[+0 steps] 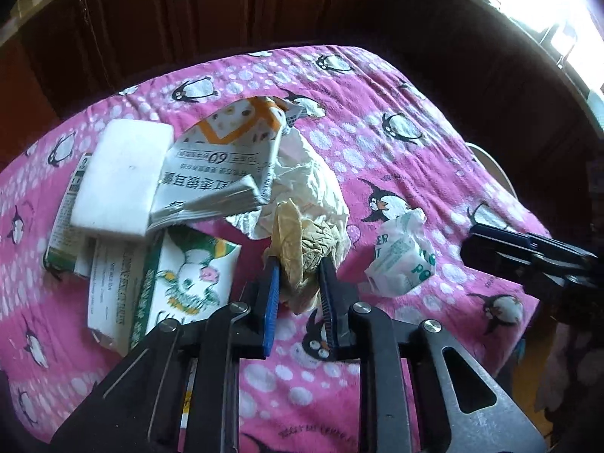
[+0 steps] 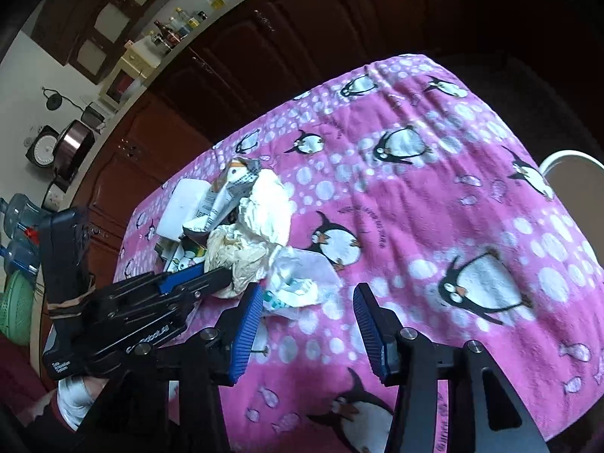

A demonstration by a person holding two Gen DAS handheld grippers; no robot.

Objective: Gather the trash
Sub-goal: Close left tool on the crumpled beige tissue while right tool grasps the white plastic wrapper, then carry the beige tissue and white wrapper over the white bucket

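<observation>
Pickup step; left claw [image 1: 298, 264] clamped on crumpled yellowish paper [image 1: 302, 241]; right claw [image 2: 307, 298] apart, empty, beside plastic wrapper [image 2: 298, 283]; next: lift paper clear.

Black left tool [image 1: 298, 268], ribbed blue pads [image 2: 249, 317], silver screws

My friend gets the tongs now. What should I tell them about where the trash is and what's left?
Left tongs: shut on the crumpled yellowish paper at the near edge of the pile.
Right tongs: open, empty, over the penguin cloth, just behind the white plastic wrapper.
Pile: white foam block, torn printed bag, green-and-white carton, white crumpled paper, all still on the cloth.
Done: one piece gripped, not lifted clear.
Left: everything else; no bin in view.
</observation>
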